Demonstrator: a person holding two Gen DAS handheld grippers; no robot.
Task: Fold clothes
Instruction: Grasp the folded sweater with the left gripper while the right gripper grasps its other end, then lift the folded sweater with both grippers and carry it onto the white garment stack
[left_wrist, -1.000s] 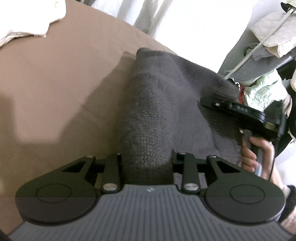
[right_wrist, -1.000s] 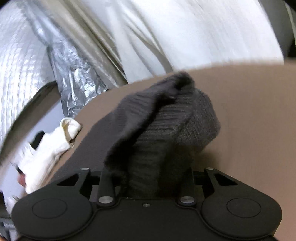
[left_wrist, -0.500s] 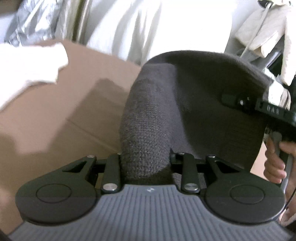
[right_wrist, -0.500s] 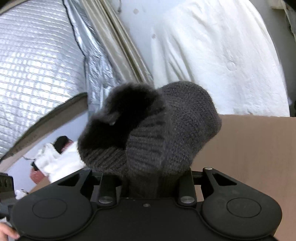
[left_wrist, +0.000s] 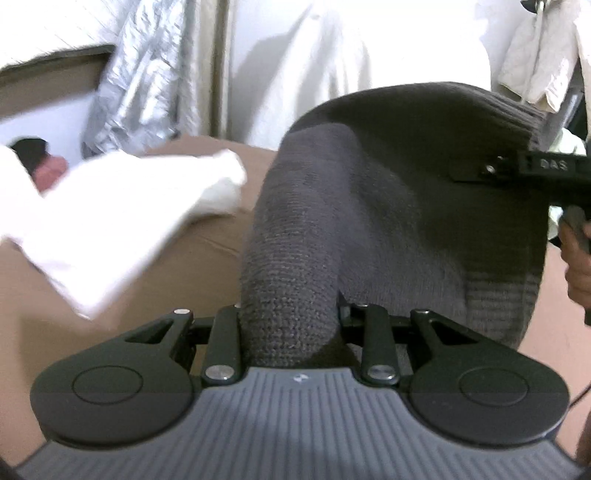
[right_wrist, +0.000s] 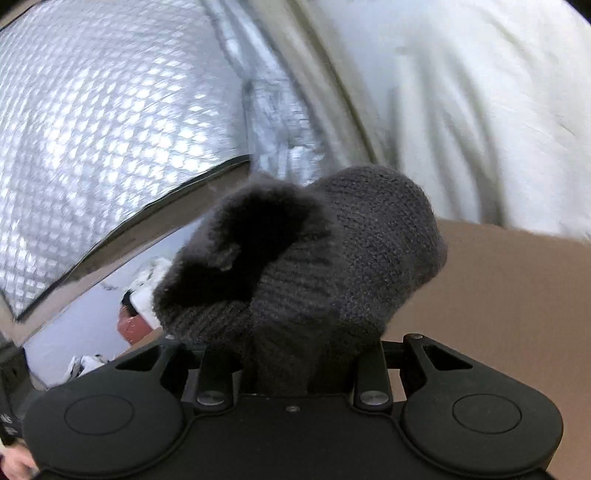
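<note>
A dark grey knitted sweater (left_wrist: 399, 206) hangs in the air above the brown surface (left_wrist: 110, 295), stretched between both grippers. My left gripper (left_wrist: 290, 325) is shut on a thick bunch of its knit; the fingertips are buried in the cloth. In the right wrist view the same sweater (right_wrist: 332, 266) bulges out of my right gripper (right_wrist: 291, 365), which is shut on a bunched edge. The right gripper (left_wrist: 546, 173) also shows in the left wrist view at the far right, clamped on the ribbed hem, with a hand (left_wrist: 576, 258) on its handle.
A white garment (left_wrist: 122, 221) lies blurred on the brown surface to the left. White cloth (right_wrist: 461, 92) and silver quilted foil (right_wrist: 110, 129) hang behind. Pale clothes (left_wrist: 532, 62) hang at the upper right.
Both grippers have lifted the sweater off the brown surface and tilted upward. More of the wall, the foil and the white garment has come into view.
</note>
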